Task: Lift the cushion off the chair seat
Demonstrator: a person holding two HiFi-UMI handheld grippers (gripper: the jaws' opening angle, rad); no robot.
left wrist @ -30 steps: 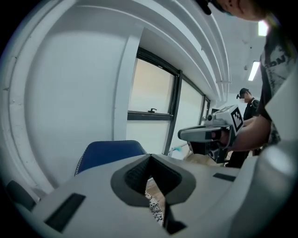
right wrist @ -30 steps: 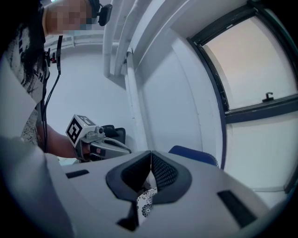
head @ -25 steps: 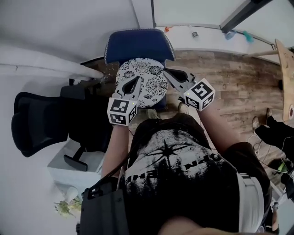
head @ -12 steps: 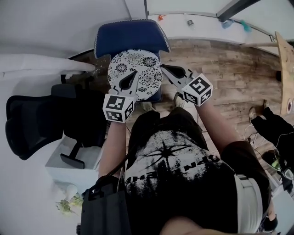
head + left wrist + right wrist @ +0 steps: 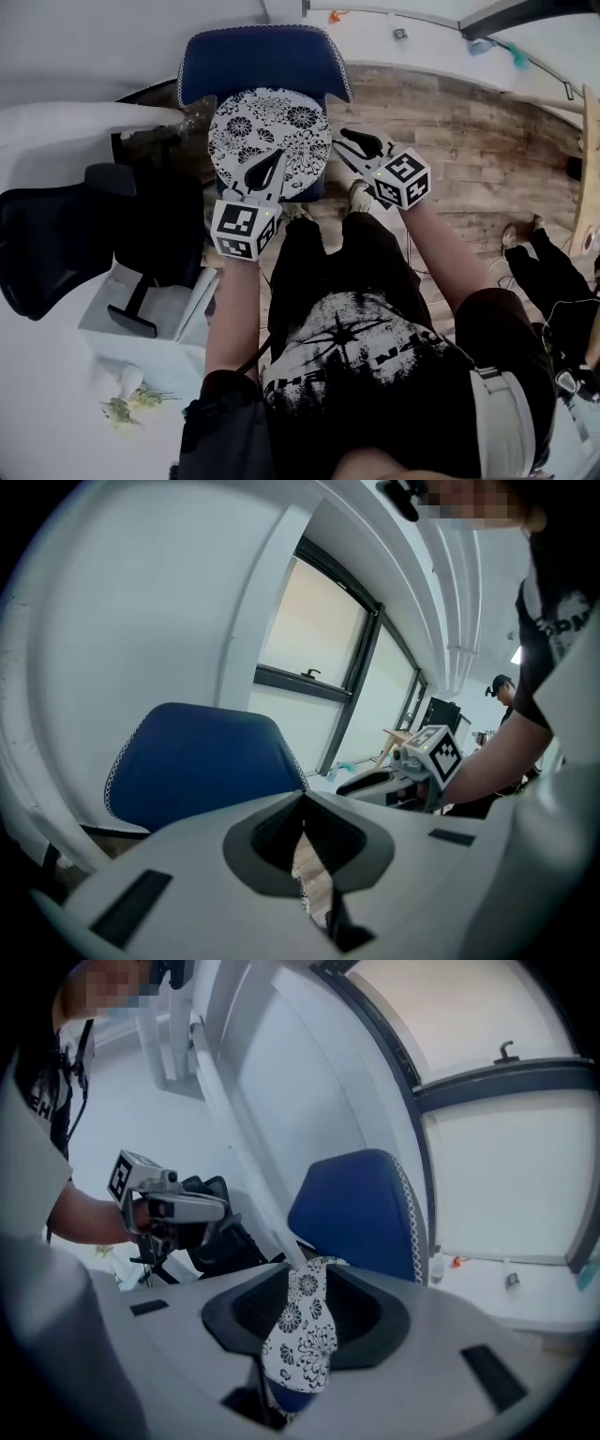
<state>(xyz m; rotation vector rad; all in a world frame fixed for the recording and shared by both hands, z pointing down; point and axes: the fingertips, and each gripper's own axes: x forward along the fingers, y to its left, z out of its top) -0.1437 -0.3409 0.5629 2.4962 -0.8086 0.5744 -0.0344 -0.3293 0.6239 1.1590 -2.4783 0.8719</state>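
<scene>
- Wooden plank flooring (image 5: pixel 450 122) runs under a blue chair (image 5: pixel 262 61) that stands against a white wall (image 5: pixel 94 37), with a window (image 5: pixel 314 630) up behind it
- Round and printed with black-and-white flowers, the cushion (image 5: pixel 281 122) lies on the blue chair's seat, covering nearly all of it, just in front of the backrest
- Left gripper (image 5: pixel 274 161) reaches over the cushion's near left part; its jaws are drawn almost together, pinching a thin sliver of the cushion's patterned edge, and floor planks show through the rest of the slit
- Right gripper (image 5: pixel 342 141) sits at the cushion's right rim; its jaws have just been opening and stand apart, with a fold of the flowered fabric in the gap between them but not squeezed
- Black office chair (image 5: pixel 56 244) stands to the left of the blue one, near a white box (image 5: pixel 169 323) on the floor
- Person in a black printed T-shirt (image 5: pixel 366 356) stands directly in front of the seat, both forearms stretched toward it
</scene>
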